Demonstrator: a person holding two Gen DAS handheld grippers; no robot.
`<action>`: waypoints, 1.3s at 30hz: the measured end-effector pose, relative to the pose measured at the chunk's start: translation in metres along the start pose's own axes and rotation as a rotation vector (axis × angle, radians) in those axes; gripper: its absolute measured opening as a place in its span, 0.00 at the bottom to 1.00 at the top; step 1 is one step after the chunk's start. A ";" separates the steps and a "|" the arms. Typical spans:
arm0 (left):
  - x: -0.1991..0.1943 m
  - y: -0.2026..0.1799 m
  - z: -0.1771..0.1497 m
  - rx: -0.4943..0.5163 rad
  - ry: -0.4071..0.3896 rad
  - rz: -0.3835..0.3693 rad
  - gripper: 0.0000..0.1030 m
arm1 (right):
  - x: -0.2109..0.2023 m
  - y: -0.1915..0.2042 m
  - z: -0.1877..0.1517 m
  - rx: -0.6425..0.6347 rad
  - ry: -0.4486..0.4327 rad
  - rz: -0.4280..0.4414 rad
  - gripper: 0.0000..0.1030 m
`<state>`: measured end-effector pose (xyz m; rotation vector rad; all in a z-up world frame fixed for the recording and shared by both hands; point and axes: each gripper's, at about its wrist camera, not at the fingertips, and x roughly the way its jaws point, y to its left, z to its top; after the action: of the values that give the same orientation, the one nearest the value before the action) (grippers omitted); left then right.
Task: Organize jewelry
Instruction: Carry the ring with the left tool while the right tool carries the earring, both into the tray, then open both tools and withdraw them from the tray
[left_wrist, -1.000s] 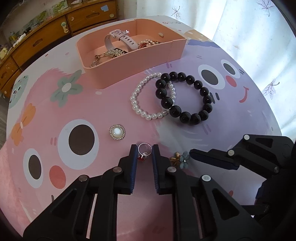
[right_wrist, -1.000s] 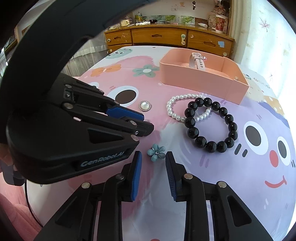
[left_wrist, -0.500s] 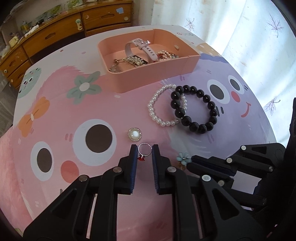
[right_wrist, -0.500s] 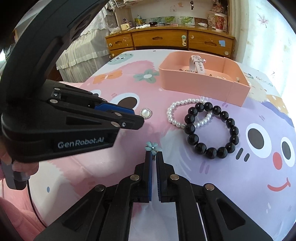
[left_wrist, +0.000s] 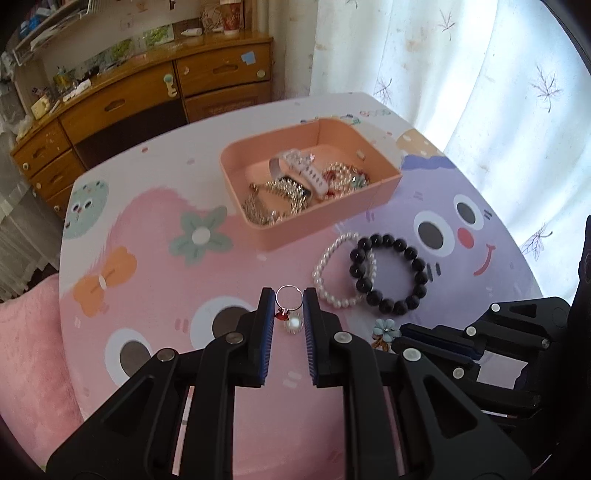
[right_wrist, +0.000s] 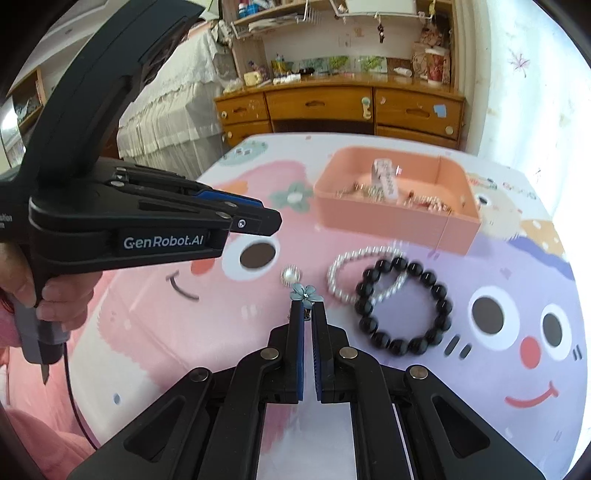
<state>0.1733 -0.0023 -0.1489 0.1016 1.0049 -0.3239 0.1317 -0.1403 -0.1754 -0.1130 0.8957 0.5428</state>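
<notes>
My left gripper (left_wrist: 289, 297) is shut on a silver ring with a red stone (left_wrist: 287, 301) and holds it above the table. My right gripper (right_wrist: 307, 308) is shut on a blue flower earring (right_wrist: 303, 292), also lifted; the earring shows in the left wrist view (left_wrist: 385, 328). A pearl brooch (right_wrist: 290, 275) lies on the table. A white pearl bracelet (left_wrist: 332, 271) and a black bead bracelet (left_wrist: 391, 273) lie overlapped. The pink tray (left_wrist: 332, 218) behind them holds a watch and several chains.
The round table (left_wrist: 147, 258) has a cartoon-print cloth. A wooden dresser (right_wrist: 332, 107) stands behind it and a curtain (left_wrist: 461, 74) to the right. A pink cushion (left_wrist: 29, 350) lies at the table's left edge.
Both grippers have risen and pulled back from the table with their pieces. The right gripper shut on the flower earring about a second ago and lifted it.
</notes>
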 end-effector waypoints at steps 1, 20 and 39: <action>-0.003 -0.001 0.005 0.004 -0.006 -0.004 0.13 | -0.002 -0.002 0.005 0.003 -0.009 0.000 0.03; -0.002 -0.011 0.115 -0.046 -0.180 -0.024 0.13 | -0.013 -0.076 0.106 0.035 -0.170 -0.079 0.03; 0.035 0.030 0.133 -0.175 -0.154 0.126 0.63 | 0.060 -0.112 0.137 0.109 -0.123 0.017 0.23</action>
<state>0.3079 -0.0120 -0.1097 -0.0188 0.8655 -0.1260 0.3145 -0.1688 -0.1499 0.0272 0.8046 0.5103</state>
